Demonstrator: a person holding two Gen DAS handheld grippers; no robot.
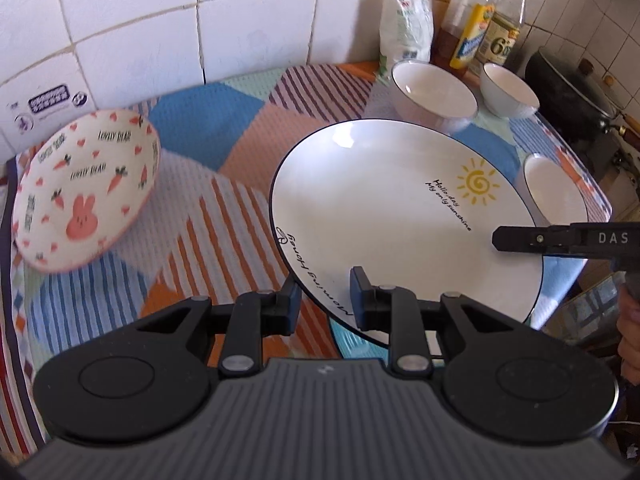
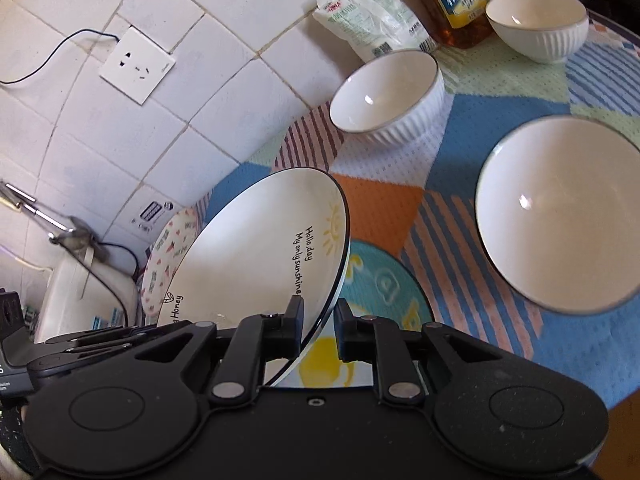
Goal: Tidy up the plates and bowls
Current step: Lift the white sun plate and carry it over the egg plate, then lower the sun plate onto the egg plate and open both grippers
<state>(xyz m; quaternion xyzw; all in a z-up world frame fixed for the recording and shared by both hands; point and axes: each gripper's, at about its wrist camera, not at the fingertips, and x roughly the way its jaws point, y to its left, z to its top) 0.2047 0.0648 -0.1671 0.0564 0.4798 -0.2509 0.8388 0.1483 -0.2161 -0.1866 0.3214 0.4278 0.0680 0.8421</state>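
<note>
Left wrist view: my left gripper [image 1: 326, 298] pinches the near rim of the large white round plate with a dark rim and a yellow sun drawing [image 1: 400, 216], one finger under it and one on top. The plate hangs tilted above the patchwork cloth of blue, orange and striped patches [image 1: 224, 184], with nothing on it. My right gripper [image 1: 520, 238] comes in from the right edge of the picture and reaches over the plate's far side; from here I cannot tell how its jaws stand.

In the right wrist view the same plate's edge runs between the right gripper's two fingers. They bracket the rim closely with a slight gap on at least one side, so I cannot tell whether they press on it.

To the left on the cloth, the white shallow dish printed with pink rabbits, carrots and hearts [image 1: 86, 194] sits tipped, with nothing in it. Three white ribbed bowls with thin dark rims are all bare inside: one near the wall [image 2: 386, 94], one by the bottles [image 2: 538, 24], and a big one close on the right [image 2: 560, 212]. Under the lifted plate lies a round teal plate with yellow shapes [image 2: 384, 280].

Behind the bowls stand a white plastic bag [image 1: 406, 26], a yellow-labelled oil bottle [image 1: 472, 20] holding a low layer of amber liquid, and a second clear bottle with a yellow cap [image 1: 510, 28].
</note>
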